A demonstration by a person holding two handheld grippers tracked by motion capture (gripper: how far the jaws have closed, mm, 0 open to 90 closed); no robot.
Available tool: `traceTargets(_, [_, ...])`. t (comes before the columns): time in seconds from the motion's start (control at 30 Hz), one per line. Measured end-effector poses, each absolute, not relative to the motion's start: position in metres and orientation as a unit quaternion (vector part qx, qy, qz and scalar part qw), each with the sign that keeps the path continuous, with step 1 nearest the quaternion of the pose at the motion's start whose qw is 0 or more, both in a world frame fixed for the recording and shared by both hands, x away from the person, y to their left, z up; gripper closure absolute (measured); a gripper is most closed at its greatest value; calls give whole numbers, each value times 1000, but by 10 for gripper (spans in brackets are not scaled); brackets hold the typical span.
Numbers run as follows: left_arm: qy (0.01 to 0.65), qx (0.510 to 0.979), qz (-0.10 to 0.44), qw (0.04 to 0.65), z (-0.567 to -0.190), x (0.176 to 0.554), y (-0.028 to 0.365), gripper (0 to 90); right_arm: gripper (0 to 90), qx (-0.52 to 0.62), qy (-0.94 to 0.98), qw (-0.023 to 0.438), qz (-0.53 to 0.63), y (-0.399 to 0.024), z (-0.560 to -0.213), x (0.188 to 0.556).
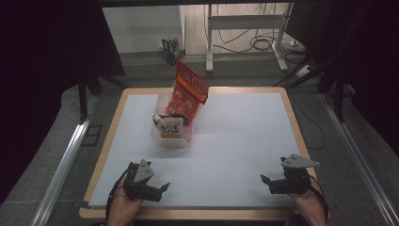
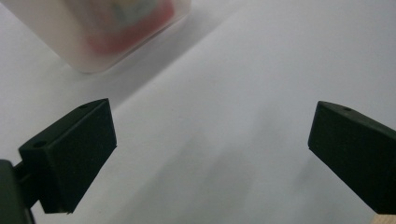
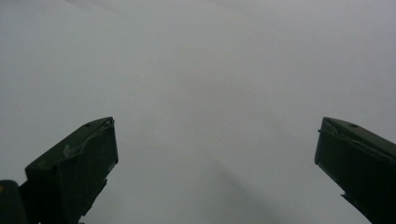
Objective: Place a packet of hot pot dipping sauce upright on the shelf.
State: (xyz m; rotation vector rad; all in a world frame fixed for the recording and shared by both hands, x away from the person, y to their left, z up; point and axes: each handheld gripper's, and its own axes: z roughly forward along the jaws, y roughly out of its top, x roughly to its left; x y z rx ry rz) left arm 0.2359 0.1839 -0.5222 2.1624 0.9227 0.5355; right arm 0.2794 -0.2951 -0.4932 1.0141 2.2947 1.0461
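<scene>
- Near the front left corner of the table (image 1: 244, 96), the left gripper (image 1: 161, 188) rests low over the white sheet, held by a hand (image 1: 123, 207) coming in from the bottom edge; its jaws stand wide apart with nothing between them.
- Just ahead of it in the left gripper view, a corner of the clear tub (image 2: 70, 46) sits close beyond the jaws, with bare white sheet filling the gap.
- Left of centre on the table, the tub (image 1: 160, 136) stands apart from every table edge, nearer the far one, and holds an upright orange snack bag (image 1: 188, 92) leaning toward the far side and a small pale packet (image 1: 170, 128) at its near end.
- Right of the tub, the sheet lies bare across to the right edge, leaving wide open room.
- Close to the front right corner, the right gripper (image 1: 264, 181) sits low over the sheet, well apart from the tub; its jaws are spread wide and hold nothing, with plain white surface ahead.
</scene>
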Motion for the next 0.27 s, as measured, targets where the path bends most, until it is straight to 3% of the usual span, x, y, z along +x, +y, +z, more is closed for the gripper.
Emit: traceTargets(0.27, [358,837,209,357,-523,236,183,6,0,366,826,204,378,-296,-496,281])
